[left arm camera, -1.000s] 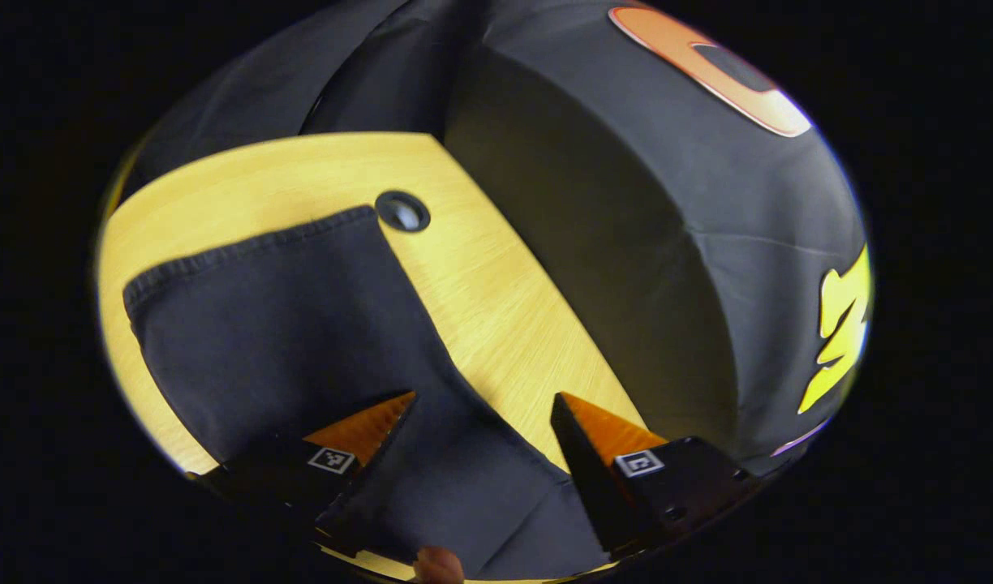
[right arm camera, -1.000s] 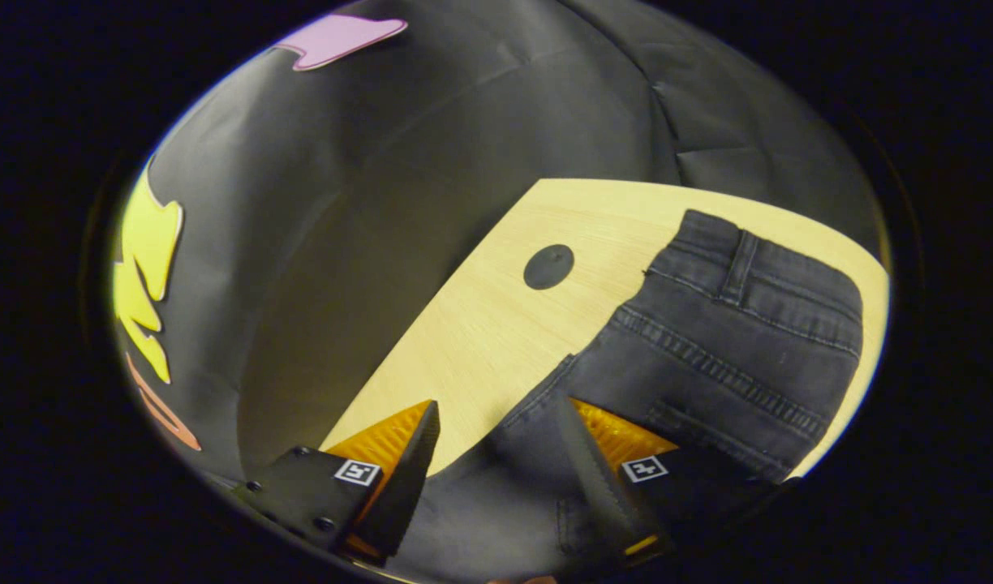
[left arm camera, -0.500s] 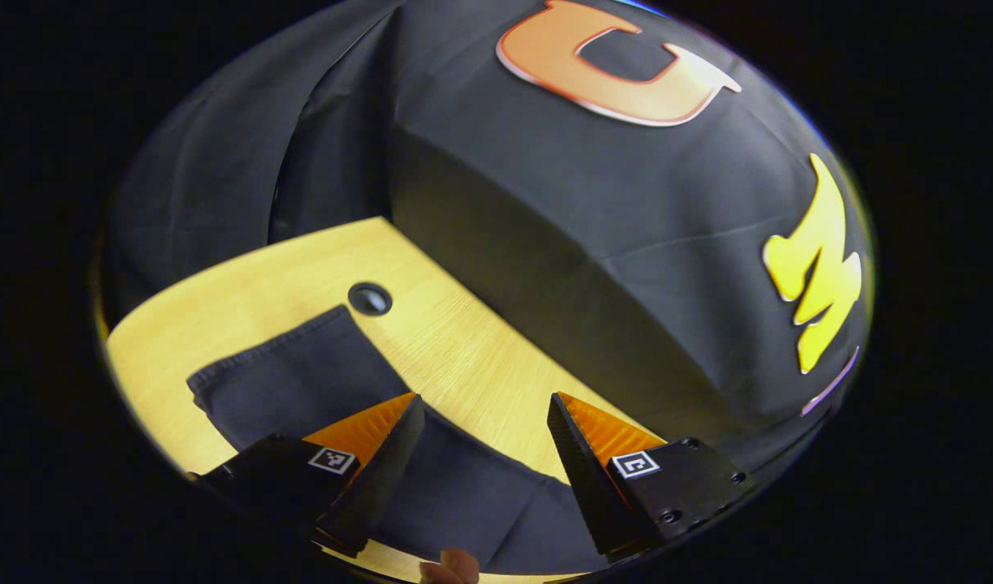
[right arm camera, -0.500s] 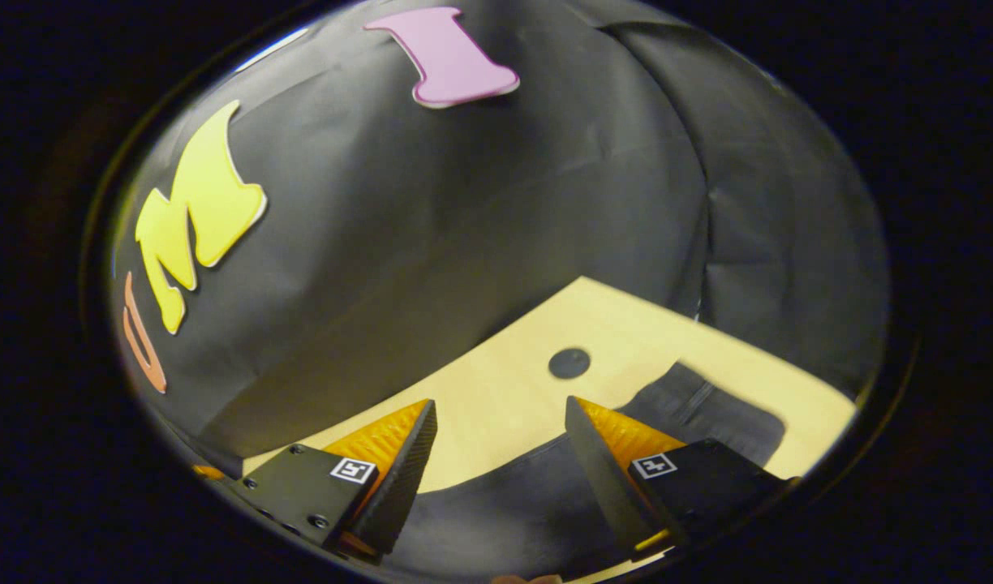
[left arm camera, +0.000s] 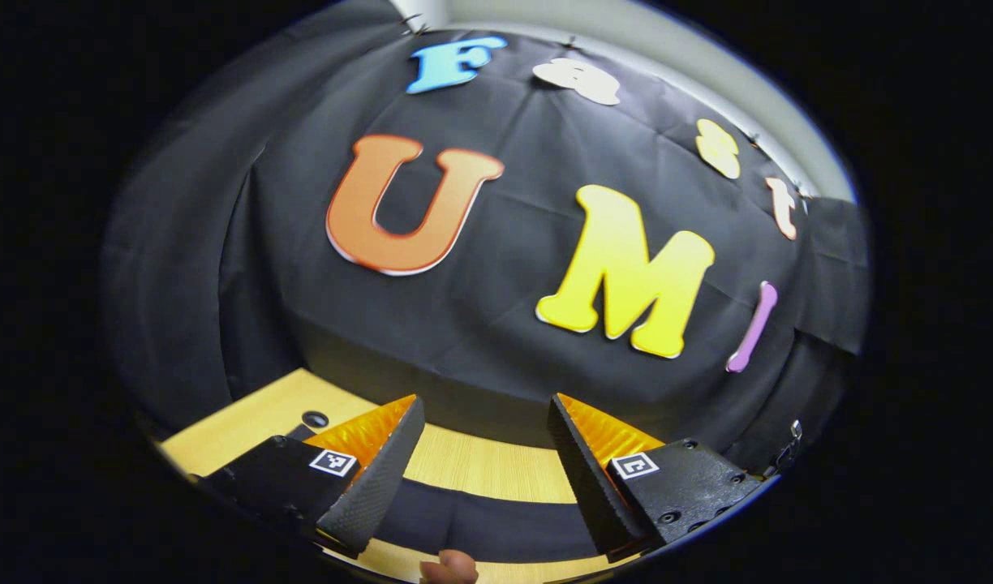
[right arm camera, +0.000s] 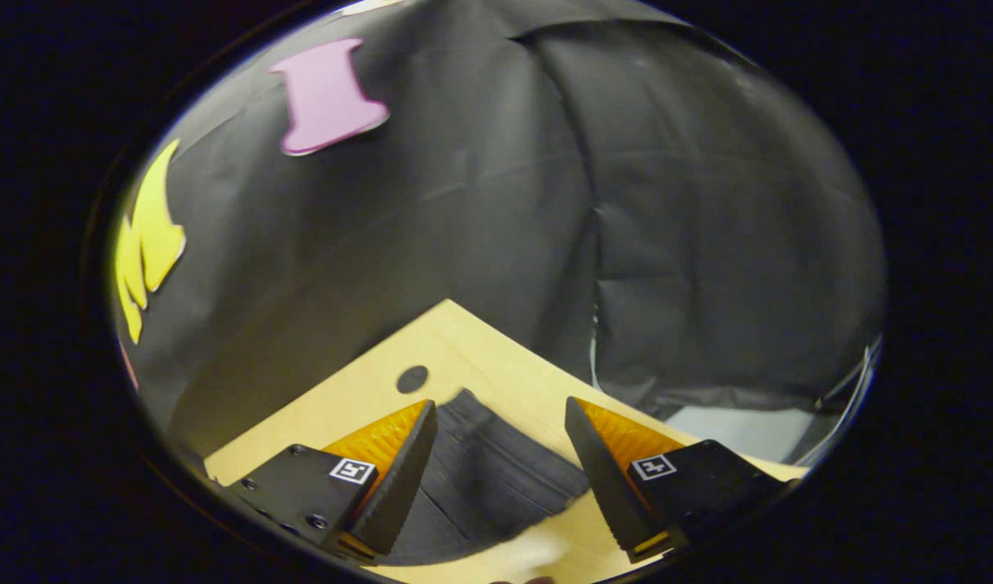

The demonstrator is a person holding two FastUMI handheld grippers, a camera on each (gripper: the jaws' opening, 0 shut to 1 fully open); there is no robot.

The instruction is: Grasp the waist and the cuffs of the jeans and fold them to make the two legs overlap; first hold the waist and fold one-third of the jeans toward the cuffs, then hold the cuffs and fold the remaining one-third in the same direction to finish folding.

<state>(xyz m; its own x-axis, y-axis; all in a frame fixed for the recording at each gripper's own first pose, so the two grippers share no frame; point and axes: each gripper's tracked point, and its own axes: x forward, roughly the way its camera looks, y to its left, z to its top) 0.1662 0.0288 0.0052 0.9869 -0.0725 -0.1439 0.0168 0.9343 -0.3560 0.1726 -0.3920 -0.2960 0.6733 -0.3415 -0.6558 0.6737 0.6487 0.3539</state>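
Note:
The dark jeans [left arm camera: 480, 523] lie flat on the light wooden table [left arm camera: 480, 466]. In the left gripper view they are a low dark strip below my left gripper [left arm camera: 484, 399], which is open, held above the cloth and gripping nothing. In the right gripper view the waist end of the jeans [right arm camera: 488, 478], with its seams, lies between and below the fingers of my right gripper [right arm camera: 500, 401]. That gripper is open too, with nothing clamped. Most of the jeans are hidden below both views.
A round dark hole in the table [left arm camera: 315, 419] sits left of the jeans; the right gripper view has one [right arm camera: 412, 379] beyond the waist. The booth's black cloth wall rises behind the table. A fingertip [left arm camera: 448, 566] shows at the bottom edge. Pale floor [right arm camera: 732, 426] lies past the table's right edge.
Both grippers have lifted and tilted up away from the jeans, so the wall takes more of each view. The right one also swung toward the waist end. Both stayed open.

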